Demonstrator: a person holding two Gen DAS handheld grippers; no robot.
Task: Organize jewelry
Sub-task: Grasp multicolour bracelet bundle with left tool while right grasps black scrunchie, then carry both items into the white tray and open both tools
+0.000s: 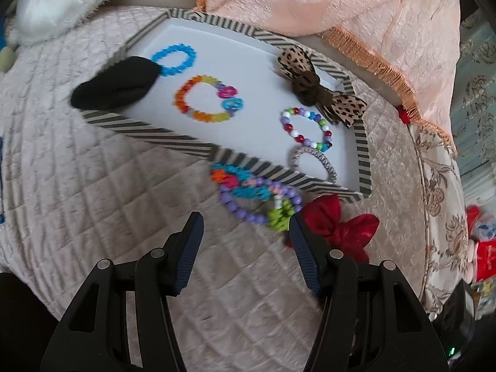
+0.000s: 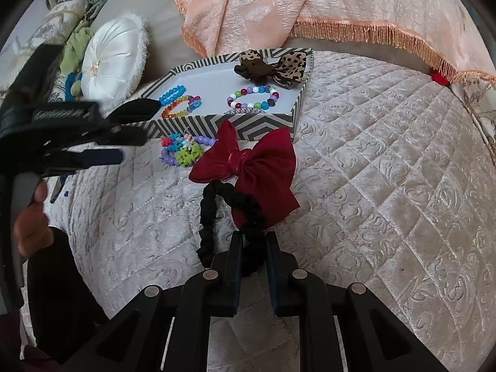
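A striped tray with a white floor lies on the quilted bed. It holds a blue bracelet, a rainbow bracelet, a multicolour bead bracelet, a silver ring bracelet, a leopard bow and a black cloth piece. A tangle of purple, teal and green bracelets lies just outside the tray, next to a red bow. My left gripper is open, just short of the tangle. My right gripper is shut on a black scrunchie.
A peach fringed blanket lies behind the tray. A white round cushion sits at the back left. The bed's edge drops off at the right, with clutter beyond. Quilt stretches right of the bow.
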